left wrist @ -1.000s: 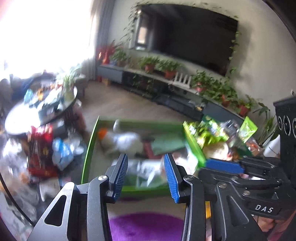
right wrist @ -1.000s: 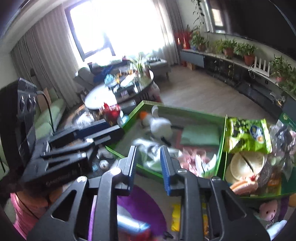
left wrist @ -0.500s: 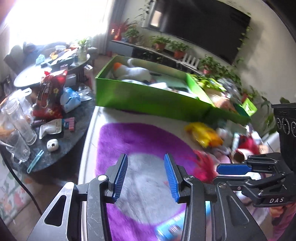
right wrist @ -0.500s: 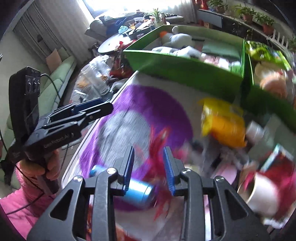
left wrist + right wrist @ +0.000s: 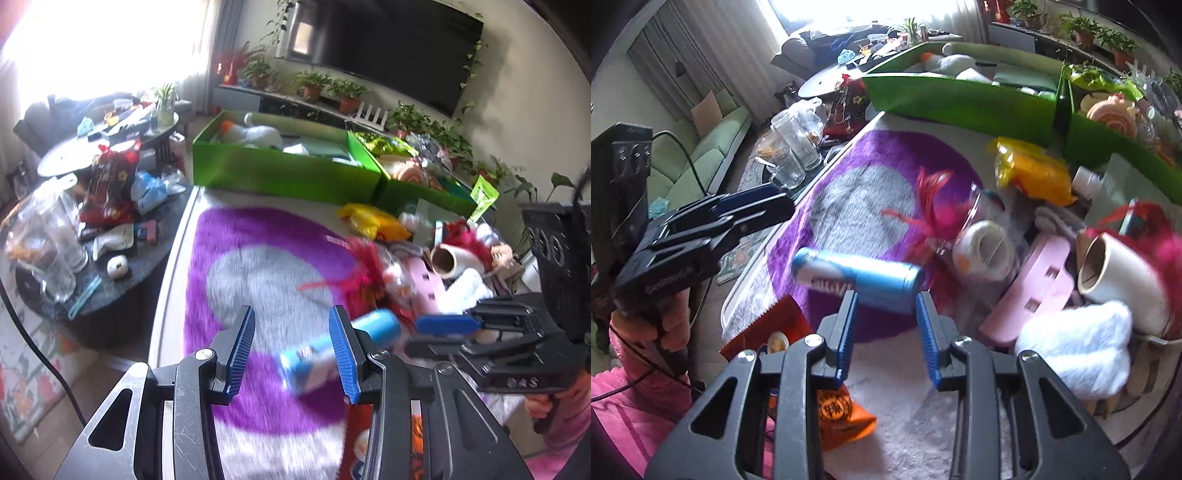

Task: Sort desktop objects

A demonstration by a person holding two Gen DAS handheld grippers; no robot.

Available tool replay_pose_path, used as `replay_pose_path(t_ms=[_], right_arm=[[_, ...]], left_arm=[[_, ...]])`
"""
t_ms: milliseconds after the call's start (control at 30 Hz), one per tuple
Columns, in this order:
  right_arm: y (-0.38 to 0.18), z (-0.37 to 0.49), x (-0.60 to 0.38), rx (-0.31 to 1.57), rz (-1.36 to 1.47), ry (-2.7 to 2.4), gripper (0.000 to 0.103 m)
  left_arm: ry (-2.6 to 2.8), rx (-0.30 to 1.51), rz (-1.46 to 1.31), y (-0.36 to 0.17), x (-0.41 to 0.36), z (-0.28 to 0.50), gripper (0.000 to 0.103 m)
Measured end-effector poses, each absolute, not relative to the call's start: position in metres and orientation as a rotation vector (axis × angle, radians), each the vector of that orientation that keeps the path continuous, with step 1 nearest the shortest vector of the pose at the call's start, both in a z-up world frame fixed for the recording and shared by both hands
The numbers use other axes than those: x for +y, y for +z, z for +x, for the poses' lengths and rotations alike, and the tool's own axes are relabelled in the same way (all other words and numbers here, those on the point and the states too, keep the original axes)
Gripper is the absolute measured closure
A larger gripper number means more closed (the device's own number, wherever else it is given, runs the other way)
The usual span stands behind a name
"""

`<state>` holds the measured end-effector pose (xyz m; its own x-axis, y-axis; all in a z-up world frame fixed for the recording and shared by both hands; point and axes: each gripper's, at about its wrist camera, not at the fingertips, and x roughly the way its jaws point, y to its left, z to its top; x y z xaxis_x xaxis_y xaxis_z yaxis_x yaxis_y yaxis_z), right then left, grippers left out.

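A blue and white can (image 5: 855, 275) lies on its side on the purple and grey rug (image 5: 857, 192); it also shows in the left wrist view (image 5: 332, 347). My right gripper (image 5: 888, 334) is open and empty, just short of the can, its jaws level with the can's right end. My left gripper (image 5: 291, 350) is open and empty above the rug, left of the can. Two green boxes (image 5: 284, 173) with sorted things stand at the back. A pile at right holds a yellow bag (image 5: 1030, 173), red feathers (image 5: 934, 214), a tape roll (image 5: 986, 251), a paper roll (image 5: 1119, 266), a pink holder (image 5: 1034, 288) and white cloth (image 5: 1075, 347).
A red snack pack (image 5: 764, 332) and an orange pack (image 5: 842, 413) lie at the rug's near edge. A low dark side table (image 5: 96, 266) at left holds glass jars (image 5: 55, 243), a red bag (image 5: 110, 188) and small items. A TV and plants line the far wall.
Both grippers have dropped from over the green boxes towards the near rug. The blue can has come into view close in front of the right gripper. Both stay open.
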<state>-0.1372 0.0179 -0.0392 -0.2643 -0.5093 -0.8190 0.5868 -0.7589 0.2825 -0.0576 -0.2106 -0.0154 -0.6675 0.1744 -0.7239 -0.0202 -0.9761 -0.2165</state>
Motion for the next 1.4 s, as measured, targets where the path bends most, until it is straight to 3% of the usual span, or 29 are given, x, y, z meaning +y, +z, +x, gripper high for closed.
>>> replay_pose_path(t_ms=[400,533,800,1033,1400], right_arm=[[-0.055,-0.138,0.011,0.106,1.262,-2.083,0.069],[-0.056,-0.138,0.014,0.094,1.25,-2.084,0.062],[-0.066,-0.144,0.014,0.062,1.273,-2.062,0.061],[-0.061,-0.138,-0.003,0.216,1.227,-2.123,0.068],[-0.025,-0.144,-0.001,0.166,1.151,-2.233,0.073]], left_arm=[[2.68,-0.346,-1.334,-0.043,-0.197,-0.042,0.061],[2.659,-0.361,-1.329,-0.045,-0.195,-0.047,0.061],[2.639,-0.374,-1.365,-0.055,-0.196,-0.058,0.061],[2.74,-0.177,-1.373,-0.051,-0.185,-0.067,0.061],[2.815,-0.084,-1.235,-0.012,-0.186,-0.072,0.061]])
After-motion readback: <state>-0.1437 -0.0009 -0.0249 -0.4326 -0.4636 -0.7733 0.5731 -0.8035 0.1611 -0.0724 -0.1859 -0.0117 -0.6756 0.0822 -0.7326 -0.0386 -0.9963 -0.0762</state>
